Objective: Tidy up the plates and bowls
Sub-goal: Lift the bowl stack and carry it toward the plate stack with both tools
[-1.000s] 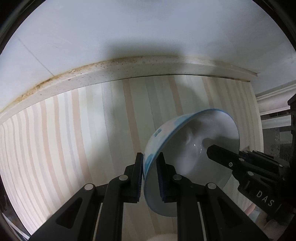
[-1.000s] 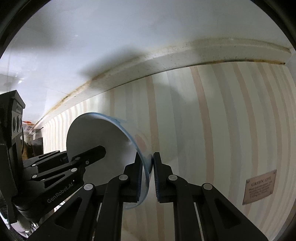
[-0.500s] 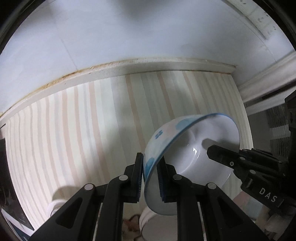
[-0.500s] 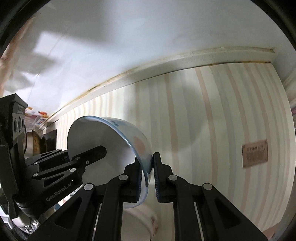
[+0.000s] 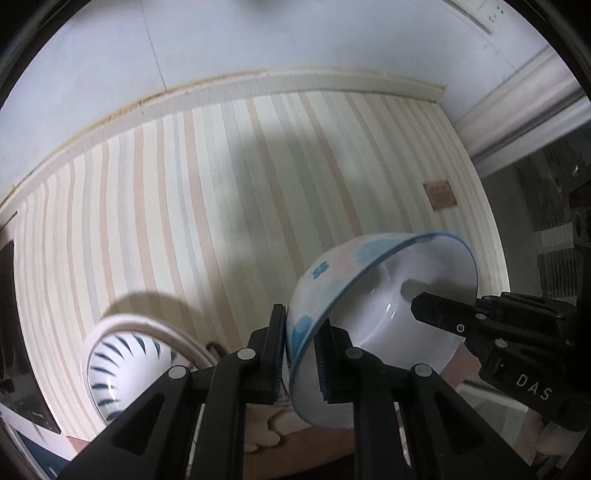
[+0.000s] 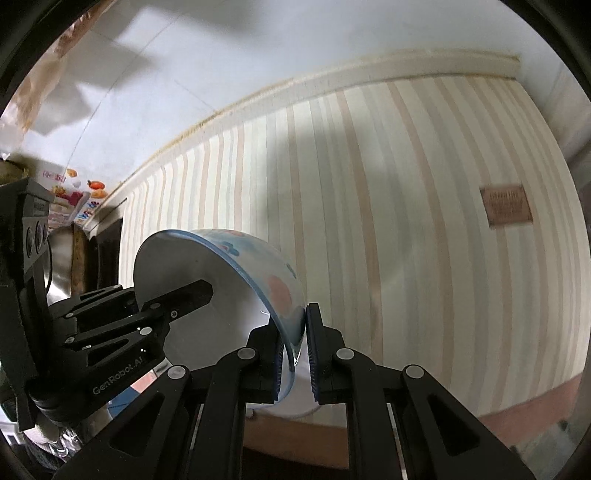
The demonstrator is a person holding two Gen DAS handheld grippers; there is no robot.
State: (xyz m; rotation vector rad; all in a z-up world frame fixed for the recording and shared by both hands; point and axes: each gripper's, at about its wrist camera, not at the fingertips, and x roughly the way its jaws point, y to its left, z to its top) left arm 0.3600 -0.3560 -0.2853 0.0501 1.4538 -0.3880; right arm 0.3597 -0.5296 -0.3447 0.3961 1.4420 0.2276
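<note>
Clamping one bowl (image 5: 376, 306) rim, both jaws, striped tablecloth (image 5: 207, 206), white wall (image 5: 258, 33) behind

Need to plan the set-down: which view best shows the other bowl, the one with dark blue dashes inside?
The left wrist view: the dashed bowl sits at lower left on the striped cloth, rim and inside visible, partly hidden by the left gripper. The right wrist view does not clearly show it; the held bowl blocks that side.

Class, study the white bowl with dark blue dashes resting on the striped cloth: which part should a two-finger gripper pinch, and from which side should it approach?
Probably the rim of the dashed bowl, approached from above: it sits mouth-up, so one finger can slip inside the thin wall and one outside.
</note>
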